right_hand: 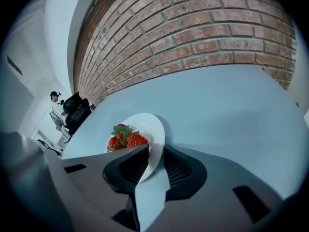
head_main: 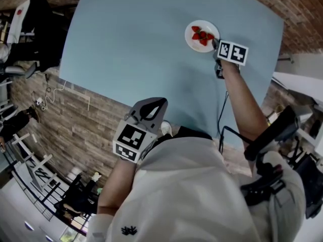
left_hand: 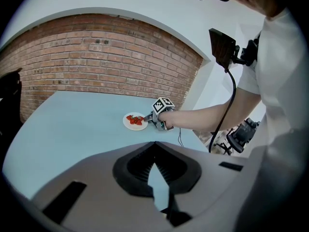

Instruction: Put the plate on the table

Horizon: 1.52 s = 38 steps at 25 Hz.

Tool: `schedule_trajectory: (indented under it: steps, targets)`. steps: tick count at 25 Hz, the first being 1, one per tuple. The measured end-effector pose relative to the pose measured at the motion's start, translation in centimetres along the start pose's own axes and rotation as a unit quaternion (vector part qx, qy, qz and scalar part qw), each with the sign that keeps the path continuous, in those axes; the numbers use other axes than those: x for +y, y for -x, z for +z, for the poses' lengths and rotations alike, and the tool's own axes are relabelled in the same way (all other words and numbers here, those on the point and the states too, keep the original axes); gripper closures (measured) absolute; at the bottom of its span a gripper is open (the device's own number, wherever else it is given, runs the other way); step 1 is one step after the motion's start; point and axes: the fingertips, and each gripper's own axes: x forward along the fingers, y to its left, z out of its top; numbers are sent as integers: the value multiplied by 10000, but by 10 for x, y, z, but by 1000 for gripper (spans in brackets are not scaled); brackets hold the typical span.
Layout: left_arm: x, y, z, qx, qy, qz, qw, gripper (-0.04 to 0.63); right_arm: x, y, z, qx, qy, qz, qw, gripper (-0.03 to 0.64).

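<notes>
A small white plate (head_main: 193,45) with several red strawberries (head_main: 202,36) lies on the light blue table (head_main: 131,44), toward its far right. My right gripper (head_main: 215,44) reaches to the plate's right edge. In the right gripper view the plate's rim (right_hand: 153,129) sits between the jaws, which are shut on it, and the strawberries (right_hand: 123,138) lie just left. My left gripper (head_main: 155,104) hangs near my body, off the table's near edge, shut and empty. From the left gripper view (left_hand: 155,146), the plate (left_hand: 130,124) and the right gripper (left_hand: 147,117) appear far off.
A brick wall (left_hand: 96,62) runs behind the table. Black chairs and equipment (head_main: 30,29) stand at the table's left end, where a person (right_hand: 57,111) stands far off. A black cable (head_main: 222,115) hangs from my right arm. A wheeled stand (left_hand: 241,134) stands at the right.
</notes>
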Motion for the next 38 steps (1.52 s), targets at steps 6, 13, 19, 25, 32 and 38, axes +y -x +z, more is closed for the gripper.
schedule_trajectory:
  steps: [6,13,19,25,32,38]
  targets:
    - [11,20,-8,-18,16,10,10000,595,9,12,-5,-15,488,-254,9985,531]
    - [-3,35,-14,-195,-95,-34,9998,594,-9,23,-16,121,1005,-683,9925,523]
    - [-13,61,-34,-237,-164,-65,9996,595,10,58,-22,-181,1143,-702,9908,523]
    - [-20,93,-53,-440,-313,-136,9985,594,52,107,-50,-381,1367,-577,9882,523]
    - [-41,131,-85,-521,-531,-313,9967,595,115,179,-112,-355,1836,-201,9822,525]
    - [-68,159,-117,-525,-774,-538,9942,594,169,234,-177,-265,2362,-12,9713,601]
